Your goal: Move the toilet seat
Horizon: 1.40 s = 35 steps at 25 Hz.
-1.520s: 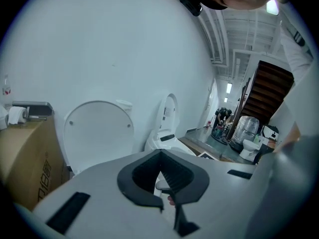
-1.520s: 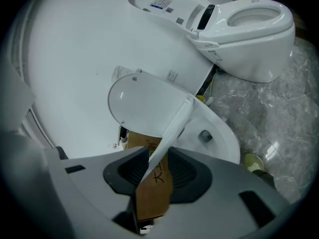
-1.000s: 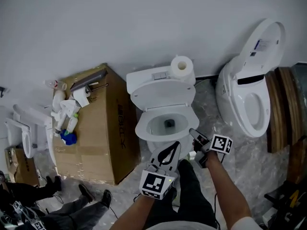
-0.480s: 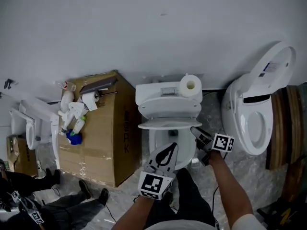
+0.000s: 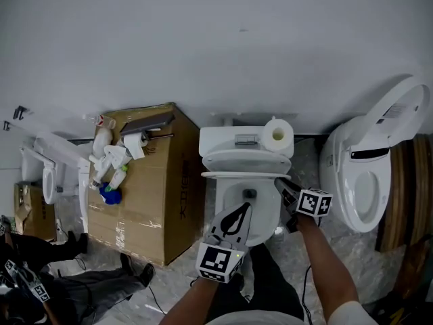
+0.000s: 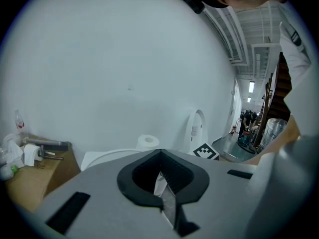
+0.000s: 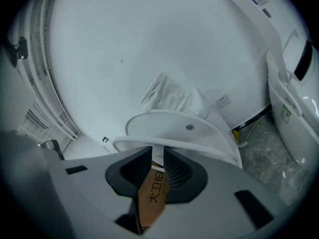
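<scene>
left gripper (image 5: 244, 206): grey shell, black ribbed fingers (image 6: 135, 176), black-and-white square-marker cube (image 5: 220, 261) | right gripper (image 5: 278, 181): same build, own cube (image 5: 314, 202) | person: dark trousers (image 5: 270, 276), white top (image 5: 252, 319)

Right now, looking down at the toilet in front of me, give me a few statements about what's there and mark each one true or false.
1. A toilet paper roll stands on the tank. True.
2. The toilet seat lies flat on the bowl. False: it is tilted up off the bowl.
3. The left tongs grip the seat. False: they are shut on nothing, clear of the seat.
4. The right tongs are at the seat's rim. True; their jaws have just been closing, with the rim between them.
5. The cardboard box stands to the right of the tank in the head view. False: it stands to the left.
</scene>
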### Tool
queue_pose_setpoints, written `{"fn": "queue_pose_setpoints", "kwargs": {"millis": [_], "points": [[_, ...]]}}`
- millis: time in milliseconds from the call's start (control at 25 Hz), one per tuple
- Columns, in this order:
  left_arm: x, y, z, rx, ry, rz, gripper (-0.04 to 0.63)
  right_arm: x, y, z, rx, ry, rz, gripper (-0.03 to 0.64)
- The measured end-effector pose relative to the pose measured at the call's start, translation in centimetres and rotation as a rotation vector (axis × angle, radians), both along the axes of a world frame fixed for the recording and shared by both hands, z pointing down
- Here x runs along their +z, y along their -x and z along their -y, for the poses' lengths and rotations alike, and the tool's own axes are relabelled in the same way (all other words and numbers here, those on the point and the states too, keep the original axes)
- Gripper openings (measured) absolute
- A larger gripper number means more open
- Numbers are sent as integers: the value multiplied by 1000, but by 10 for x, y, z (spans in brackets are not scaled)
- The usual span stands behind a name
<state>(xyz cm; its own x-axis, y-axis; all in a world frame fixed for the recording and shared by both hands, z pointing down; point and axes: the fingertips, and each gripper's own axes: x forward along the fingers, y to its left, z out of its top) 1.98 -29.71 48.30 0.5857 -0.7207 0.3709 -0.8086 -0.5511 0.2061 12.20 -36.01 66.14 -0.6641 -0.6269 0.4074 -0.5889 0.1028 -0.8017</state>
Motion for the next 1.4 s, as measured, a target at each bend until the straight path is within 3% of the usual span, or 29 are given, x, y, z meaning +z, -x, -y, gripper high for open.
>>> {"fn": "queue_pose_setpoints", "kwargs": {"millis": [560,1000,1120,1400], "points": [[4,10,28,-61,24,-6,9,4,1,55,-30,-20,-155,57],[-5,25,28,-70,32,-29,9,-7,6,46,-72,-32,-193,48],[-9,30,21,-65,40,-41,9,-28,12,33,-84,-79,-209,46],[-35,44,-12,-42,19,-68,8,-113,50,-23,-155,-286,-368,41]]}}
